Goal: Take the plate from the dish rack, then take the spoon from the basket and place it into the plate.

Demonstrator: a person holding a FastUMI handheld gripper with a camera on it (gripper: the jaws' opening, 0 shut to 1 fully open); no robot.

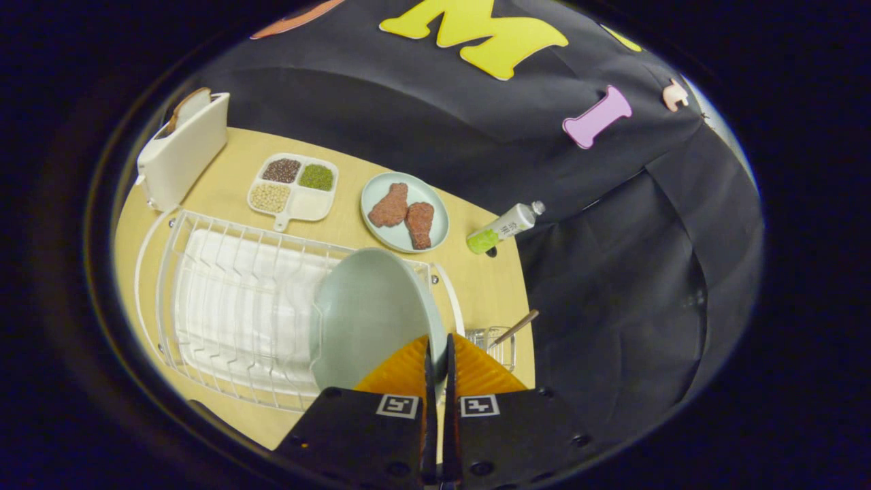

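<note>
my gripper (pixel 439 354) is closed down to a narrow slit, and both fingers pinch the rim of the plate (pixel 367 320), one on each face of its edge. the plate stands tilted on edge, its pale hollow side facing left, over the right end of the rack (pixel 224 299). i cannot tell whether its lower edge touches the wires. the rack is white wire with a white tray under it, and its slots to the left of the plate hold nothing. just right of my fingers sits the small wire basket (pixel 500 344), fixed at the rack's end, with the spoon (pixel 515 328) leaning out of it, handle up and to the right. beyond the rack, on the wooden table (pixel 490 286), lies a pale dish (pixel 405 212) with two brown pieces of food. left of it is a divided tray (pixel 292 187) of grains, then a white toaster (pixel 182 146) with bread in it. right of the dish lies a tube (pixel 505 226) with a green cap.
</note>
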